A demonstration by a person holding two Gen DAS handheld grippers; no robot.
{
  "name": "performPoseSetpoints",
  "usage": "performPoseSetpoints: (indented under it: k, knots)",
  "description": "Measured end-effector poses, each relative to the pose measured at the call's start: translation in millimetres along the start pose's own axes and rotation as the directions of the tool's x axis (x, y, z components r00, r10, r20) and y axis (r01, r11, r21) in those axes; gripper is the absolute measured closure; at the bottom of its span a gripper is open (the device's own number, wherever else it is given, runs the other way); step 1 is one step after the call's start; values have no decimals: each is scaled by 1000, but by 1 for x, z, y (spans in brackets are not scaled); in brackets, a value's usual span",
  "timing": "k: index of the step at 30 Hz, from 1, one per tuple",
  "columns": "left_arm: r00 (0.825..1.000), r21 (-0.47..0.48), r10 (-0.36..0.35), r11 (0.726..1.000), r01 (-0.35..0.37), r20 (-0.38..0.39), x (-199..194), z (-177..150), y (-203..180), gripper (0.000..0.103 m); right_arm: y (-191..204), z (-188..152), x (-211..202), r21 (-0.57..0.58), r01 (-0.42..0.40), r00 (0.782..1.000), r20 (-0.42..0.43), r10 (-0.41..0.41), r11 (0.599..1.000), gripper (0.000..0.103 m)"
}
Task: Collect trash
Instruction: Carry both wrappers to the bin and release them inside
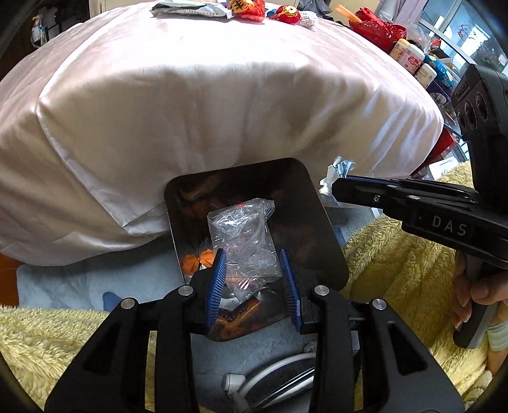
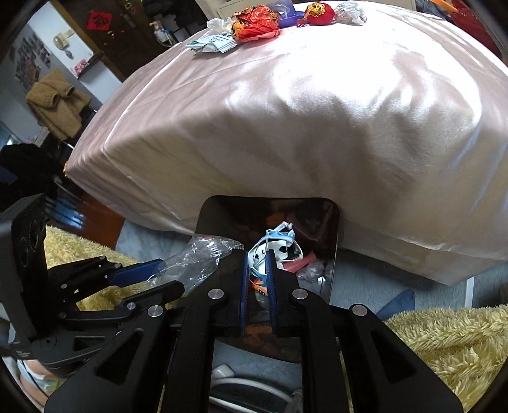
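My left gripper (image 1: 252, 257) is shut on a crumpled clear plastic bag (image 1: 241, 228), which hangs over the mouth of a shiny metal bin (image 1: 301, 197). The bin holds orange and dark wrappers. My right gripper (image 2: 257, 255) is shut on a crumpled white-and-blue face mask (image 2: 279, 238) above the same bin (image 2: 336, 228). In the right wrist view the left gripper (image 2: 168, 274) comes in from the left with the plastic bag (image 2: 203, 254) sticking out of its fingers. In the left wrist view the right gripper (image 1: 336, 187) reaches in from the right with the mask (image 1: 339, 168) at its tip.
A big pale pink satin cushion (image 1: 222, 95) rises right behind the bin. On its far top lie a red-orange wrapper (image 2: 257, 25), a white-green packet (image 2: 212, 43), a red ball (image 2: 320, 12) and crumpled paper (image 2: 350, 11). Yellow fluffy blanket (image 2: 444, 333) flanks the bin.
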State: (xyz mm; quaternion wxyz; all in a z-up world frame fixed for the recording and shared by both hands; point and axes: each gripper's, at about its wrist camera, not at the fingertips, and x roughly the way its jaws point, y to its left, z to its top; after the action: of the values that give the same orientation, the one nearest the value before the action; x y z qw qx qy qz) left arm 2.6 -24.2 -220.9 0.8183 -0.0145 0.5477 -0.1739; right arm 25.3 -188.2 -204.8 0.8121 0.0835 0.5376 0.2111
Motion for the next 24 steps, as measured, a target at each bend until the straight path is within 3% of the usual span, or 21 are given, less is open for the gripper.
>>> performPoseSetpoints:
  k: [7,12,14,18,20,24]
  knots:
    - [1000,-4,7,1000,-7,-23,3,0,2,68,-2,1,1,5,8,1000,-10,-8,1000,89]
    - [999,-2,18,1000,-19,-28,4,0,2,50,-6,1,2,26,13,1000,-15,-13,1000,85]
    - [999,-1,27,1000,-27,-23,3,0,2,44,-8,1,1,37,18,1000,-12,-18,999,66]
    - [999,-6,36,999,-36,-10,-2,0,4,35,-13,1,-3,60,24,1000,2,-24,998,54]
    - [999,-12,38,999,-38,-4,-5,0,7,31,-17,2,-6,75,29,999,13,-30,997,34]
    - [999,-19,46,999,-46,9,-14,2,11,20,-21,4,-14,92,37,999,30,-40,995,24]
